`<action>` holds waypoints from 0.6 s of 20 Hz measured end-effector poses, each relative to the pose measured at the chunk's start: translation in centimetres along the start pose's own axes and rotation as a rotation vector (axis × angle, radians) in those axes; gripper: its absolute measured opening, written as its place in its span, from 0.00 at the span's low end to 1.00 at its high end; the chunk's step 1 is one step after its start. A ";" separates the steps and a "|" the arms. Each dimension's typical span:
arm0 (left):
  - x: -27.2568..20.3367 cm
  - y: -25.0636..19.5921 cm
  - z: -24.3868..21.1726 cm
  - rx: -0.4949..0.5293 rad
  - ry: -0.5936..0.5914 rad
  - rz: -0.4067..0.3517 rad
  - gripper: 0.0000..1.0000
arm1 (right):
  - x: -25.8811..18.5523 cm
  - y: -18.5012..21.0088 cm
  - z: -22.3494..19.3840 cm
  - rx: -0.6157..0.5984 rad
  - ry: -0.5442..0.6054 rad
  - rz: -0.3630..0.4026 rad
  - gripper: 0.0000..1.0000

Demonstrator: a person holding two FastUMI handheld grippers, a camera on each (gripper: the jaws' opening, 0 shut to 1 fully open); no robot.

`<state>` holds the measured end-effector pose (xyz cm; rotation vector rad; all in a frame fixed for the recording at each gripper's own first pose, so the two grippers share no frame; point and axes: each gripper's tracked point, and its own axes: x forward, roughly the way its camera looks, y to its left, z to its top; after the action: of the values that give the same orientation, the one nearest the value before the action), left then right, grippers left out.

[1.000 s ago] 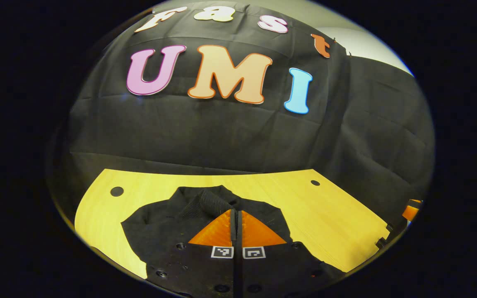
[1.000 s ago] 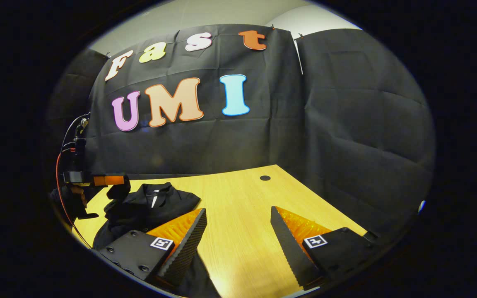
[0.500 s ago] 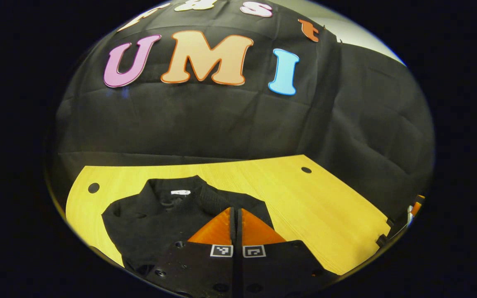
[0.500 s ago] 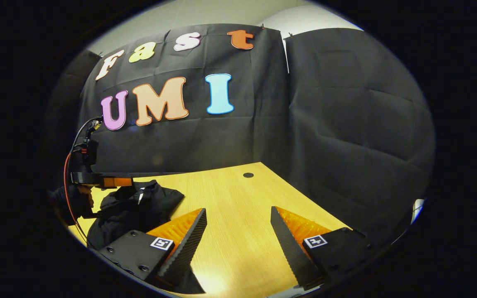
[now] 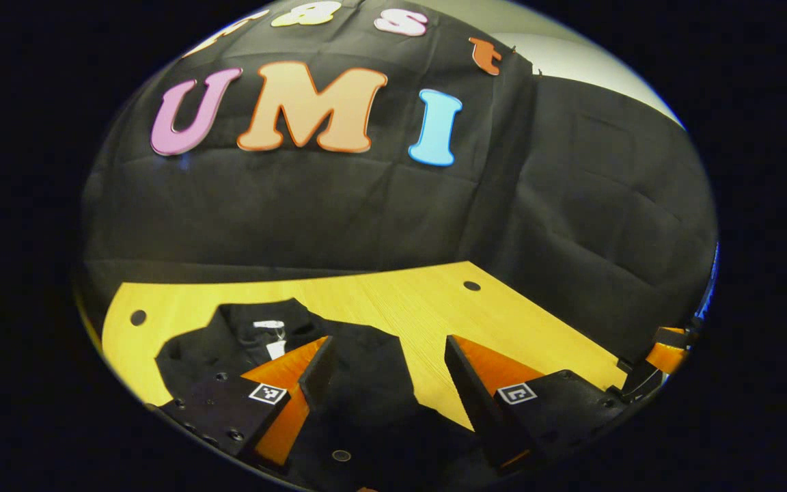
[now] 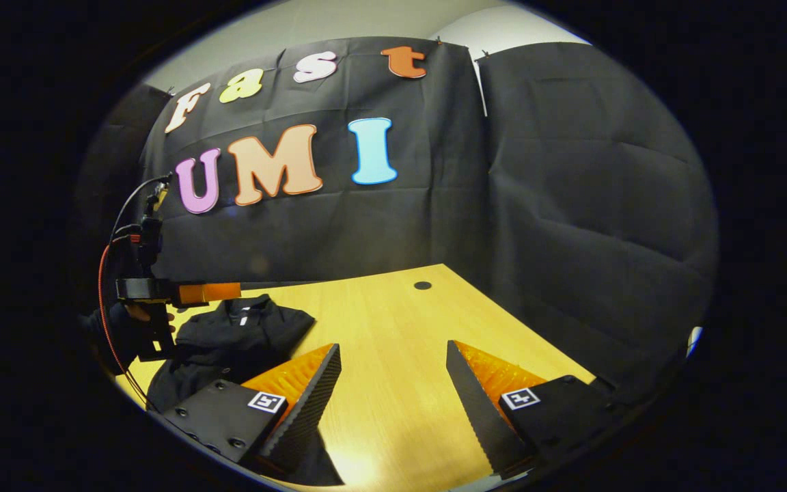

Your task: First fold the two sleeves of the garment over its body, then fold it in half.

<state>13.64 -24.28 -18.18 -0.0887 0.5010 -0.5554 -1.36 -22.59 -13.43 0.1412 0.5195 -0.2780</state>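
On the wooden table (image 5: 393, 307) the garment (image 5: 366, 369) lies beneath the parted left claw (image 5: 383, 355)

matt cloth garment (image 5: 359, 369) on smooth wood table (image 5: 407, 307)

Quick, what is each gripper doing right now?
Left gripper: open, above the black garment, holding nothing.
Right gripper: open, empty, over the table.

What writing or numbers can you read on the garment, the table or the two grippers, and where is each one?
Nothing here reads as words or numbers.
In the collar of the garment, a white tag: too small and blurred to read.
On the left gripper, two square markers: black-and-white patterns, no words.
On the right gripper: square patterns of the same kind, no words.
On the table: no writing seen.
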 end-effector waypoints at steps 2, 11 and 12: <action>-2.8 1.0 0.5 0.015 -0.033 0.046 0.95 | 0.9 1.2 -0.1 -0.016 0.003 0.059 0.98; -16.9 6.9 -3.1 0.041 -0.096 0.297 0.94 | 0.8 6.0 -1.4 -0.088 0.003 0.218 0.98; -18.3 7.3 -4.2 0.032 -0.081 0.312 0.94 | 0.5 6.5 -1.9 -0.095 0.007 0.222 0.98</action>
<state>1.70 -8.21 -15.51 -0.0014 0.4165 -0.2531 0.11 -16.16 -14.89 0.1069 0.5185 -0.0362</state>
